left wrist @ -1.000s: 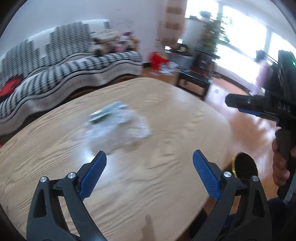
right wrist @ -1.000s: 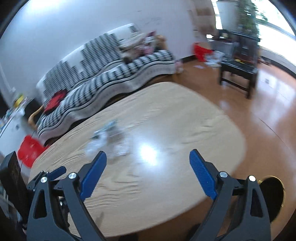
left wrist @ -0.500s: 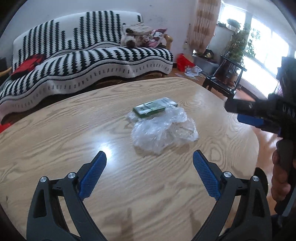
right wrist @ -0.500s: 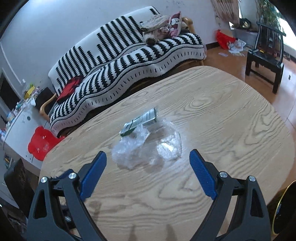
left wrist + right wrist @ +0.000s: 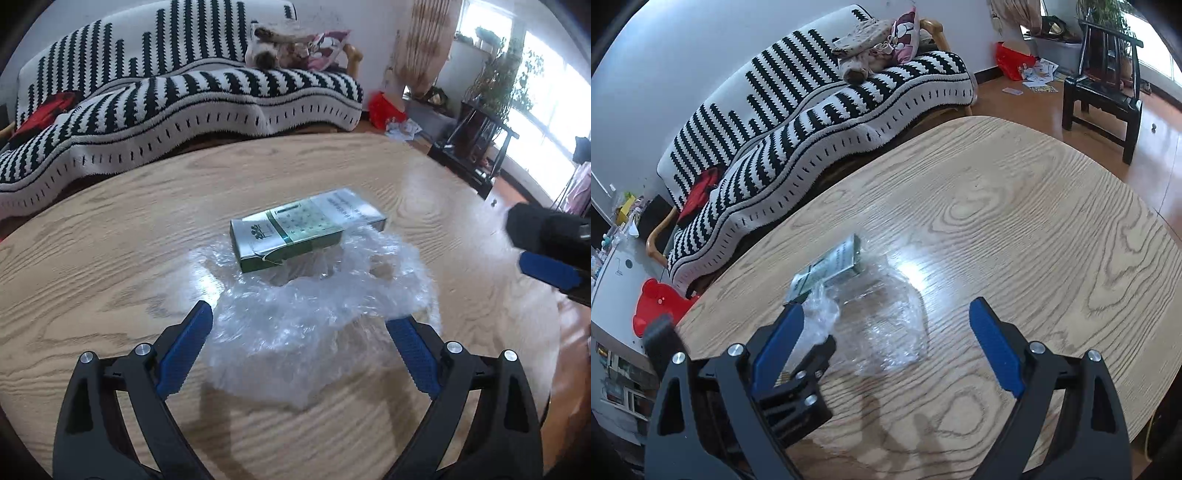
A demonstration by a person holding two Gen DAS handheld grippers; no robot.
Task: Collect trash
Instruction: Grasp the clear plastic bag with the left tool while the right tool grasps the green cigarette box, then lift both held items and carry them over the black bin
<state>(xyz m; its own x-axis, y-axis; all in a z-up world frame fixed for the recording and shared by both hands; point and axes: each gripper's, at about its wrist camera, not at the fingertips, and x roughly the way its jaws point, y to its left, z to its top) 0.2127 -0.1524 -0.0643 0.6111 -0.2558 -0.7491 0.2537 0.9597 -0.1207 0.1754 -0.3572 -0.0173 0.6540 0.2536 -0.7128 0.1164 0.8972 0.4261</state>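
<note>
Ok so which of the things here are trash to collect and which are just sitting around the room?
For the job:
- crumpled plastic wrap
- green box resting on the wrap's far edge
- left gripper, open, around the wrap's near edge
- right gripper, open above the table

Just lying about:
- striped sofa
- dark chair
- red stool

Lighting: daylight from blown-out windows far right. Glare: sheen on counter; highlights on plastic wrap. Shadows: soft, near edge. Blur: right tongs smeared, possibly motion. Distortion: fisheye bending, dark corners.
</note>
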